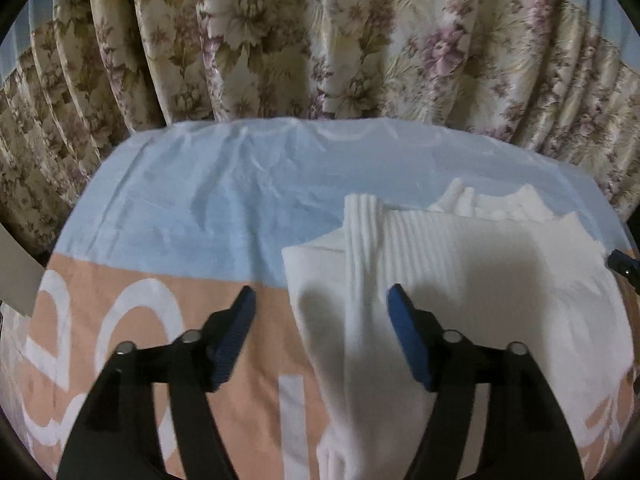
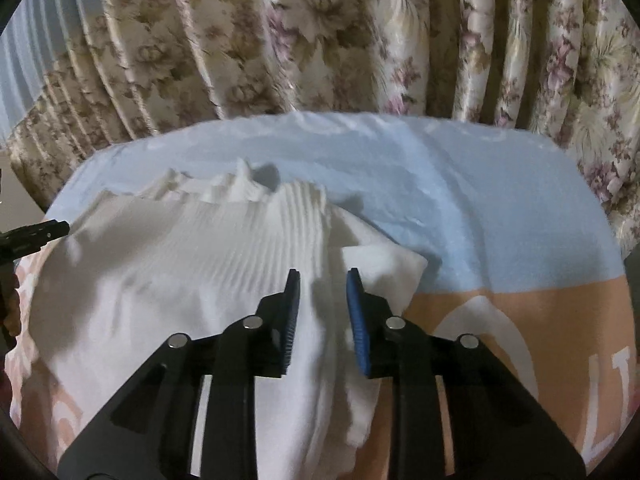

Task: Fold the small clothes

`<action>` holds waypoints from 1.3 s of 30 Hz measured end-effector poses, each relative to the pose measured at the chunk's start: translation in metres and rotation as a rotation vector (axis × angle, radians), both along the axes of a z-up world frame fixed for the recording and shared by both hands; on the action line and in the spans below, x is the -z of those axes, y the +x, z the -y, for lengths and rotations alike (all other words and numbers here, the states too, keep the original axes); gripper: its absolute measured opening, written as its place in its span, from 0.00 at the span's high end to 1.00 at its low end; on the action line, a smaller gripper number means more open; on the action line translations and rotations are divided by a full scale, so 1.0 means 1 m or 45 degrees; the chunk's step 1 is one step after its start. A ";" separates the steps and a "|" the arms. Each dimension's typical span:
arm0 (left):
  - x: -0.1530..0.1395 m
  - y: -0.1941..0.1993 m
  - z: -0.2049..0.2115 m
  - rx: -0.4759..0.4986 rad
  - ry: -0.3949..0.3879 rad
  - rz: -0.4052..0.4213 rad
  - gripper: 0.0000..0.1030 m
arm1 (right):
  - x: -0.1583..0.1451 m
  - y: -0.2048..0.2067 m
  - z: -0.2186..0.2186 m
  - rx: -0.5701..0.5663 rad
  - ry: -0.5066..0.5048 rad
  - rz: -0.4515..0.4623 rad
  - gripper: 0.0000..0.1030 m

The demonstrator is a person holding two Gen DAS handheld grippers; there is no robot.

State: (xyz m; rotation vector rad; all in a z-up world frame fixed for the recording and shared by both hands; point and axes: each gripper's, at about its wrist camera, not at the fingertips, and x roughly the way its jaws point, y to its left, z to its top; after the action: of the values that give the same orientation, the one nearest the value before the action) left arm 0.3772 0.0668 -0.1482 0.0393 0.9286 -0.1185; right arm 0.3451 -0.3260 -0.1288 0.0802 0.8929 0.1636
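A white ribbed garment (image 1: 460, 280) lies flat on the table, its left side folded inward as a long strip (image 1: 360, 248). My left gripper (image 1: 320, 298) hovers over that folded edge, jaws wide apart with nothing between the pads. In the right wrist view the same garment (image 2: 180, 264) fills the left and middle, with a folded corner (image 2: 384, 268) at its right side. My right gripper (image 2: 324, 280) hangs just above that side with a narrow gap between its blue pads; cloth shows beneath the gap and the pads do not press on it. Each gripper's tip shows in the other's view (image 1: 622, 265) (image 2: 48, 227).
The table is covered by a sheet, light blue (image 1: 224, 200) at the back and peach with large white letters (image 1: 132, 320) at the front. A floral curtain (image 1: 320, 40) hangs right behind the far edge. Bare sheet lies left of the garment and to its right (image 2: 500, 220).
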 end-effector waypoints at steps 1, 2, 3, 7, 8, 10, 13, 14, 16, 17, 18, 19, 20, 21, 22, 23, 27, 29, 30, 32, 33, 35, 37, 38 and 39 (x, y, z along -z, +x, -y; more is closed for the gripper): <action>-0.005 -0.011 0.000 0.012 0.003 0.008 0.28 | -0.004 -0.006 -0.001 -0.003 -0.003 0.006 0.72; -0.008 -0.023 0.000 0.031 0.012 0.009 0.28 | -0.006 -0.015 -0.003 -0.008 0.002 0.006 0.71; -0.010 -0.032 0.001 0.046 0.030 0.008 0.28 | -0.008 -0.028 -0.004 -0.016 0.012 -0.002 0.69; -0.002 -0.077 0.003 0.084 0.092 -0.027 0.23 | -0.001 -0.067 -0.009 -0.024 -0.001 -0.045 0.64; 0.003 -0.085 0.003 0.084 0.102 -0.045 0.23 | 0.002 -0.077 -0.010 -0.020 -0.002 -0.062 0.64; 0.010 -0.096 0.006 0.082 0.109 -0.059 0.23 | 0.006 -0.093 -0.012 -0.002 -0.003 -0.061 0.64; 0.016 -0.113 0.012 0.067 0.088 -0.039 0.23 | 0.002 -0.114 -0.022 -0.006 0.030 0.018 0.63; 0.020 -0.114 0.016 0.077 0.050 -0.057 0.23 | 0.004 -0.115 -0.030 -0.027 0.037 0.005 0.63; 0.029 -0.111 0.024 0.078 0.052 -0.079 0.23 | 0.010 -0.114 -0.051 -0.086 -0.025 0.001 0.63; 0.034 -0.109 0.028 0.057 0.086 -0.079 0.23 | 0.013 -0.113 -0.059 -0.104 -0.071 0.010 0.63; 0.040 -0.106 0.029 0.038 0.103 -0.092 0.23 | 0.016 -0.111 -0.063 -0.107 -0.112 0.005 0.63; 0.042 -0.104 0.027 0.028 0.094 -0.104 0.23 | 0.021 -0.108 -0.064 -0.096 -0.156 -0.008 0.65; 0.045 -0.103 0.022 0.013 0.054 -0.119 0.22 | 0.025 -0.106 -0.060 -0.069 -0.179 -0.013 0.66; 0.046 -0.105 0.018 0.006 0.029 -0.127 0.22 | 0.029 -0.105 -0.050 -0.033 -0.183 -0.034 0.66; 0.047 -0.105 0.013 0.001 0.016 -0.132 0.21 | 0.033 -0.105 -0.040 -0.011 -0.158 -0.045 0.65; 0.048 -0.106 0.011 0.000 0.013 -0.132 0.20 | 0.034 -0.107 -0.028 0.010 -0.108 -0.054 0.65; 0.047 -0.109 0.010 0.016 0.046 -0.111 0.19 | 0.032 -0.116 0.002 0.081 -0.054 -0.061 0.53; 0.045 -0.108 0.010 0.009 0.054 -0.108 0.19 | 0.028 -0.118 0.011 0.097 0.015 -0.060 0.53; 0.043 -0.109 0.011 0.006 0.061 -0.104 0.19 | 0.024 -0.120 0.007 0.090 -0.003 -0.042 0.53; 0.038 -0.110 0.016 0.005 0.079 -0.090 0.20 | 0.015 -0.121 -0.005 0.053 -0.068 -0.001 0.53; 0.035 -0.112 0.020 0.008 0.088 -0.080 0.20 | 0.009 -0.122 -0.011 0.034 -0.081 0.018 0.53; 0.028 -0.115 0.026 0.015 0.097 -0.062 0.20 | 0.001 -0.123 -0.021 0.006 -0.065 0.045 0.53; 0.021 -0.118 0.032 0.023 0.112 -0.040 0.16 | -0.005 -0.120 -0.034 -0.031 -0.055 0.062 0.49; 0.016 -0.120 0.037 0.020 0.127 -0.025 0.13 | -0.007 -0.120 -0.041 -0.048 -0.059 0.066 0.46; 0.012 -0.121 0.041 0.017 0.134 -0.013 0.12 | -0.008 -0.120 -0.047 -0.062 -0.068 0.073 0.40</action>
State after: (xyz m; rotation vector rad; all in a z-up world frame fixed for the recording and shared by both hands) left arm 0.2566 0.0256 -0.1607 0.1427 0.9444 -0.0819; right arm 0.2249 -0.2791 -0.1205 0.0037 0.8423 0.1866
